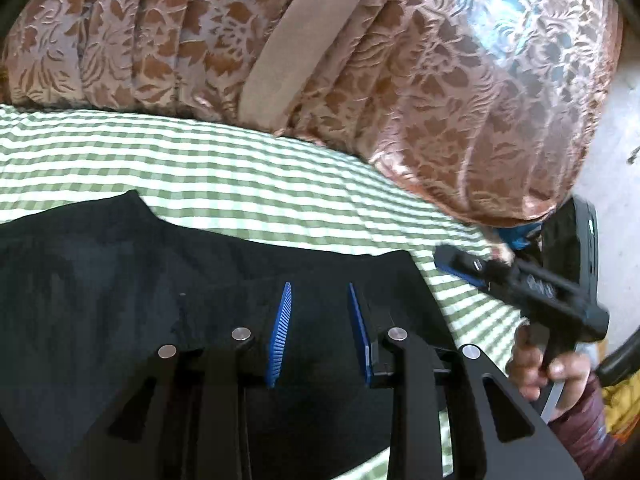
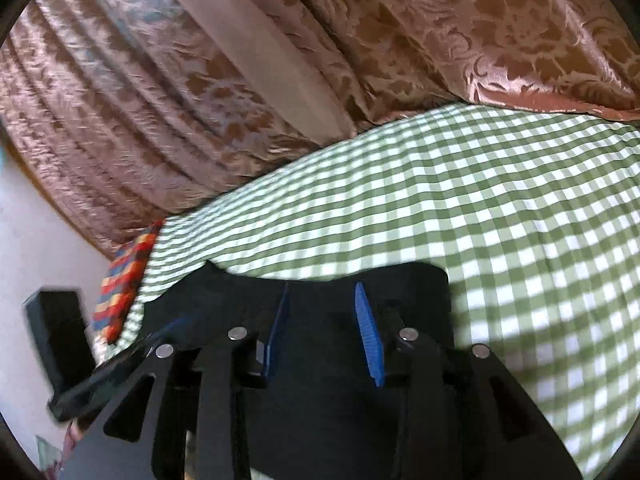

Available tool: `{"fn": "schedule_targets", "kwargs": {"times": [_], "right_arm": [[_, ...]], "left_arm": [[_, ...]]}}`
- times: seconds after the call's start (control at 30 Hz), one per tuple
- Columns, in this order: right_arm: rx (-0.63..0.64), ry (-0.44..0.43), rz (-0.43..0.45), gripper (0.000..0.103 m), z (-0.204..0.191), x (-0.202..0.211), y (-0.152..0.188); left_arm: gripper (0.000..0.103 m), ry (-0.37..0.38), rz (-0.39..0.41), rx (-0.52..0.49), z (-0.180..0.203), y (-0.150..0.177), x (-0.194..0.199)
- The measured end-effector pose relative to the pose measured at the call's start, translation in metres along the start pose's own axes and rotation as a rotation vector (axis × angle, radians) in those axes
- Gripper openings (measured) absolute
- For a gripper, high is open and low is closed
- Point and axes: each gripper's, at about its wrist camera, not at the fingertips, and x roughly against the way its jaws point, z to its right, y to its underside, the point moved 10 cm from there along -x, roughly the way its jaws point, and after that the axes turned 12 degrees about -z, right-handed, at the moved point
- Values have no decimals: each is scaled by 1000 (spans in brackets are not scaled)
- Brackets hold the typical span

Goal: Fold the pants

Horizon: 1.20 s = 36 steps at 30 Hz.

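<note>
Black pants [image 1: 140, 280] lie flat on a green-and-white checked sheet [image 1: 200, 160]. My left gripper [image 1: 319, 292] is open, its blue pads [image 1: 280, 332] apart just above the pants near their right edge. My right gripper [image 2: 322, 292] is open too, its blue pads [image 2: 370, 336] over the pants [image 2: 320, 400] near their far edge. The right gripper also shows in the left wrist view [image 1: 520, 280], held in a hand beside the pants' right edge. Neither gripper holds cloth.
A brown floral curtain [image 1: 360, 60] hangs behind the bed [image 2: 500, 200]. A striped, multicoloured cloth [image 2: 124, 276] lies at the bed's left end by a black box [image 2: 60, 332]. Pale floor [image 1: 616, 160] shows at the right.
</note>
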Motion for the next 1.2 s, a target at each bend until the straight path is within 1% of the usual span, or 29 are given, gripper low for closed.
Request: {"fn": "schedule_targets", "kwargs": {"times": [0.03, 0.07, 0.1, 0.13, 0.17, 0.23, 0.3, 0.37, 0.47, 0.53, 0.6, 0.67, 0.7, 0.73, 0.77, 0.83, 0.9, 0.93, 0.97, 1.03, 1.07, 1.1, 1.13, 1.2], "right_arm": [[-8, 38, -25, 33, 10, -13, 3], [-18, 97, -48, 32, 25, -29, 9], [-16, 90, -33, 26, 33, -39, 15], [-12, 64, 3, 26, 35, -39, 16], [-13, 51, 36, 25, 36, -37, 19], [14, 75, 55, 25, 33, -36, 21], [26, 89, 59, 25, 31, -37, 20], [28, 89, 64, 25, 31, -36, 20], [30, 93, 72, 25, 29, -34, 21], [29, 90, 69, 26, 29, -35, 21], [22, 93, 66, 26, 28, -33, 20], [26, 87, 61, 32, 23, -28, 19], [22, 89, 66, 39, 20, -24, 19], [15, 101, 83, 43, 16, -16, 19], [16, 104, 98, 44, 12, -11, 18], [44, 73, 113, 45, -7, -3, 19], [116, 25, 82, 45, -40, -6, 28], [148, 10, 67, 42, -52, -9, 33], [209, -23, 30, 38, -77, -17, 44], [286, -63, -18, 26, -105, -29, 62], [330, -86, -47, 24, -123, -38, 73], [369, -108, -74, 21, -137, -45, 86], [407, -119, -97, 20, -149, -51, 96], [494, -88, -159, 20, -164, -73, 123]], "left_arm": [[28, -18, -23, 2, -6, 6, -8], [28, -34, -45, 7, -12, 12, -14], [28, -64, -77, 23, -22, 21, -24], [28, -72, -105, 39, -31, 30, -33], [28, -50, -81, 45, -37, 39, -38], [28, -48, -38, 32, -36, 44, -35], [28, -51, -33, 34, -36, 42, -34], [28, -35, -38, 49, -36, 39, -32], [28, -24, -25, 71, -38, 33, -18], [28, -37, 6, 93, -45, 31, -3], [28, -75, 34, 123, -59, 33, 14], [28, -113, 48, 141, -74, 37, 30], [28, -127, 55, 149, -80, 41, 36], [28, -149, 63, 156, -88, 45, 45], [28, -161, 69, 160, -93, 48, 50], [28, -180, 81, 175, -103, 55, 61], [28, -182, 84, 201, -113, 63, 69], [28, -185, 84, 208, -116, 65, 71], [28, -189, 87, 220, -119, 69, 74], [28, -186, 85, 238, -123, 73, 77], [29, -184, 86, 243, -124, 74, 78], [39, -188, 87, 245, -124, 75, 80], [42, -192, 95, 249, -125, 76, 83], [42, -192, 102, 257, -126, 78, 86]]}}
